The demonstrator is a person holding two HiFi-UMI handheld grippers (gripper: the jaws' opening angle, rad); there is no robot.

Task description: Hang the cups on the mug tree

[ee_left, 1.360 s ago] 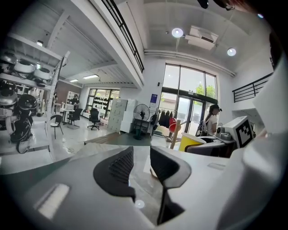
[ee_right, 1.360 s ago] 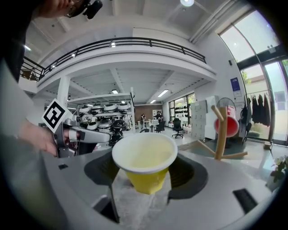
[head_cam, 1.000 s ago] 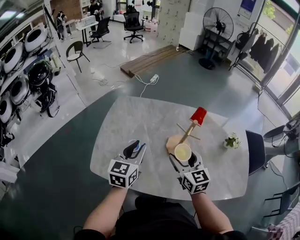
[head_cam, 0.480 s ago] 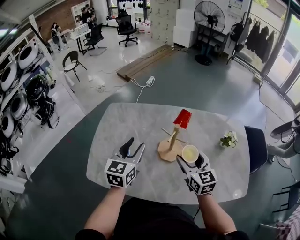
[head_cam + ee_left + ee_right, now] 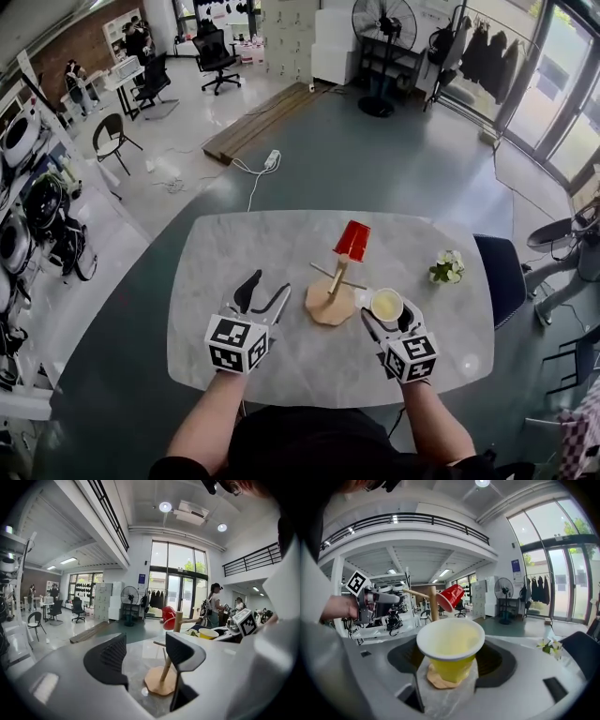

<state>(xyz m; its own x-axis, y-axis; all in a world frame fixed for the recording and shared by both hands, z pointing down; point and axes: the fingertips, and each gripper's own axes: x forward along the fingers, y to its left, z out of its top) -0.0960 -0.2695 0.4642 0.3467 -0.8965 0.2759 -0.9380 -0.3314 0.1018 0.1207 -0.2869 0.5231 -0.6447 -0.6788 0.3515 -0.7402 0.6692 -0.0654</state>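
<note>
Marble table fills the middle of the head view, and the wooden mug tree stands near its centre with a red cup hung tilted at its top. Just right of the tree's round base, the right gripper holds a yellow cup upright between its jaws, white rim facing up. In the right gripper view the cup sits at the frame's centre with both dark pads against its sides. At the lower left of the tree, the left gripper hangs low over the tabletop, its jaws opening with nothing between them. The tree's base shows beyond the gap. A small potted plant sits toward the table's right edge.
</note>
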